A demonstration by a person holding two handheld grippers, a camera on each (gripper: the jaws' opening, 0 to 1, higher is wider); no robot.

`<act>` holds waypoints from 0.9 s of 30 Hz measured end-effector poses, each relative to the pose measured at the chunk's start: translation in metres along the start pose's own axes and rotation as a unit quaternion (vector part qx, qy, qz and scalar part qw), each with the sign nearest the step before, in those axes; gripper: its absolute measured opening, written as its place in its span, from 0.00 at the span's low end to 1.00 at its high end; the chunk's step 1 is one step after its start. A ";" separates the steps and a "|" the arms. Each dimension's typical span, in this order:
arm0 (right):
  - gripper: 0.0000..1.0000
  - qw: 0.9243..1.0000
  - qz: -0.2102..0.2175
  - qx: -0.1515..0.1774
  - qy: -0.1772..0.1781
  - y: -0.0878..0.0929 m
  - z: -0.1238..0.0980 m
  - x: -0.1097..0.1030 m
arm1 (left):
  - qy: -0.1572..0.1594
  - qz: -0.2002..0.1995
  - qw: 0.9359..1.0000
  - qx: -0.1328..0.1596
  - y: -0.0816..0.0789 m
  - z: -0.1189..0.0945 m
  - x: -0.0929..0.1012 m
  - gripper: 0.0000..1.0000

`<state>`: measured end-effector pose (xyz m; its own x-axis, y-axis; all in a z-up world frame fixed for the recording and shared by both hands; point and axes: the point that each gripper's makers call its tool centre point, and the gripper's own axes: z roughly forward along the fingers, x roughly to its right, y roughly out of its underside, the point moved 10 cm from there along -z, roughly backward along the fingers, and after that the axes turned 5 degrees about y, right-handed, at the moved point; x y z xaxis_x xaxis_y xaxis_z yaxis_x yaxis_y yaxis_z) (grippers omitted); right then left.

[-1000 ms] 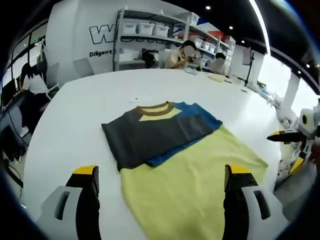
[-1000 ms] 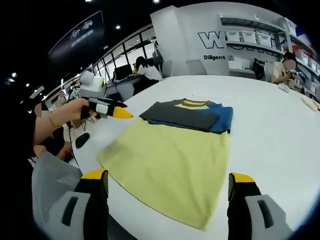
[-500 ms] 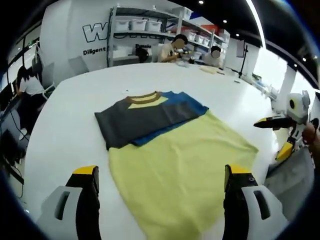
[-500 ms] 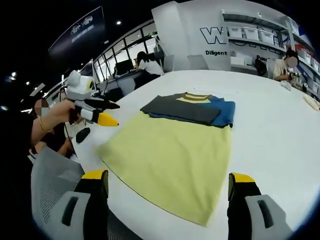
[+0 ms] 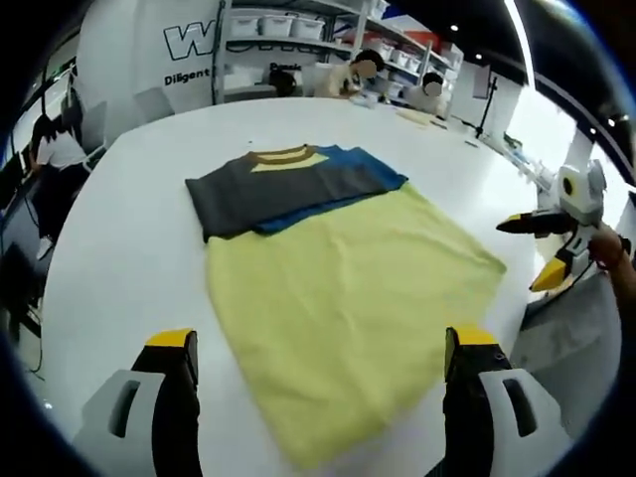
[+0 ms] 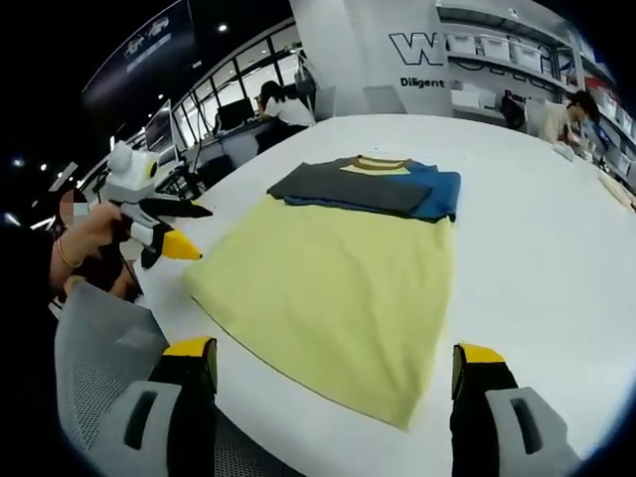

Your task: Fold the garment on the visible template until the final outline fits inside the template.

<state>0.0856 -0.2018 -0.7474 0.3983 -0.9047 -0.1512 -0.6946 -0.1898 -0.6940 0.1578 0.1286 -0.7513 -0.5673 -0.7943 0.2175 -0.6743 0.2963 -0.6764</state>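
Garment (image 5: 338,268): a yellow shirt lying flat on the white table (image 5: 119,248), its dark grey and blue sleeves folded across the top near the brown collar.
Left gripper (image 5: 318,343): jaws wide apart, holding nothing, raised above the hem; in the right gripper view it sits at the table's left edge (image 6: 164,231), held by a hand (image 6: 91,231).
Right gripper (image 6: 333,353): jaws spread wide, empty, above the near hem; in the left gripper view it sits beyond the table's right edge (image 5: 542,248).
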 end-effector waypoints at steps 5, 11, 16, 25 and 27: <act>0.93 1.000 0.003 -0.021 0.004 0.005 0.004 0.001 | 0.006 -0.036 0.999 -0.009 0.016 -0.002 0.004 0.96; 0.84 0.998 0.021 -0.058 0.021 0.015 0.008 0.007 | -0.006 -0.040 0.999 -0.029 0.028 -0.004 0.007 0.93; 0.81 0.997 0.032 -0.070 0.028 0.019 0.007 0.010 | -0.012 -0.058 0.998 -0.032 0.037 -0.008 0.009 0.91; 0.66 0.995 0.033 -0.088 0.038 0.025 0.009 0.014 | -0.018 -0.094 0.994 -0.043 0.051 -0.009 0.012 0.67; 0.57 0.994 0.024 -0.093 0.053 0.028 0.010 0.018 | -0.023 -0.094 0.994 -0.048 0.051 -0.010 0.011 0.63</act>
<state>0.0793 -0.2194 -0.7759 0.3042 -0.9475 -0.0989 -0.8139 -0.2046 -0.5438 0.1120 0.1402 -0.7763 -0.4069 -0.8631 0.2992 -0.8095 0.1890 -0.5559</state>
